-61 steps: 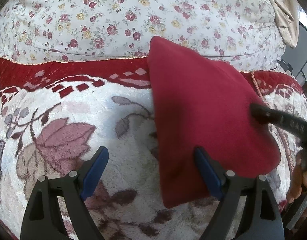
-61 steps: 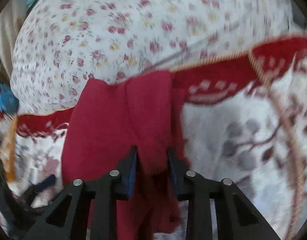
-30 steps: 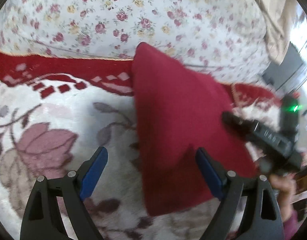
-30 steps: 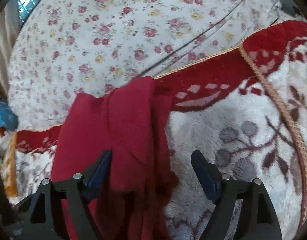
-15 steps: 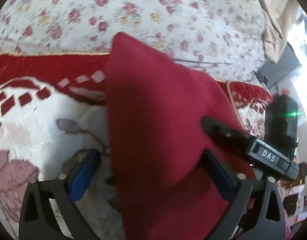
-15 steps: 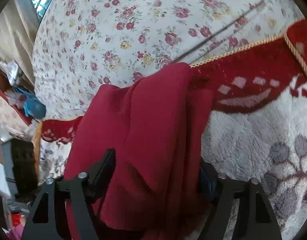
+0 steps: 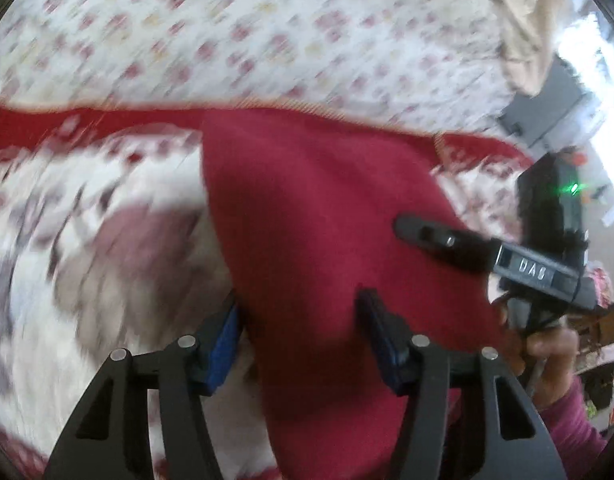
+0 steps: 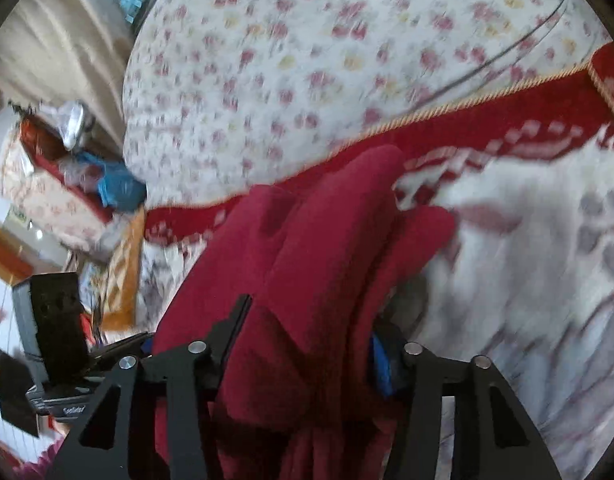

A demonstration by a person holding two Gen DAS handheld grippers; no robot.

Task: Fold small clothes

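Observation:
A dark red cloth, folded lengthwise, lies on a plush white blanket that has a red border. My left gripper straddles its near end; the jaws are closing, the left pad is at the cloth's edge and the right pad rests on top of it. In the right wrist view the cloth is a thick bundle of folds, and my right gripper is shut on it. One black finger of the right gripper lies on the cloth's right side. Both views are blurred by motion.
A floral sheet covers the bed beyond the blanket's border. Beige fabric hangs at the upper right. A hand in a pink sleeve holds the right gripper. Clutter with a blue item sits at the left.
The right jaws opened, then closed on the thick red bundle. The left jaws have narrowed around the cloth. The cloth's far corner has slid off the floral sheet onto the red border.

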